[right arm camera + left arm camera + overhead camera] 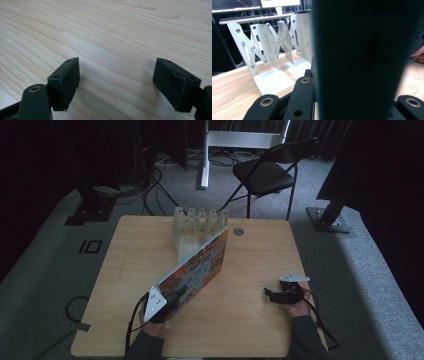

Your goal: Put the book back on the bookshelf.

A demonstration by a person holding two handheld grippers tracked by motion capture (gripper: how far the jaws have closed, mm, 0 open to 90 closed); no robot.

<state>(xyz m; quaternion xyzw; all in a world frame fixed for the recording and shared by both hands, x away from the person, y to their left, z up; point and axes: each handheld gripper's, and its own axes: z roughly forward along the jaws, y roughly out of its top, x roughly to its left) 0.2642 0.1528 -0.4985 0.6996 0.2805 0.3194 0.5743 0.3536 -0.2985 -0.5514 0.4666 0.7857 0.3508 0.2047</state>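
Note:
A flat book with a colourful cover stands on edge, slanting across the wooden table from near left toward a white folding rack at the back. Its far end lies against the rack's right side. My left gripper is shut on the book's near end. In the left gripper view the book is a dark slab between the jaws, with the rack's metal dividers behind it. My right gripper rests low at the table's near right, open, with bare wood between its pads.
A small round grey disc is set into the table to the right of the rack. Beyond the far edge stand a black folding chair and a white post. Cables trail on the floor at the left.

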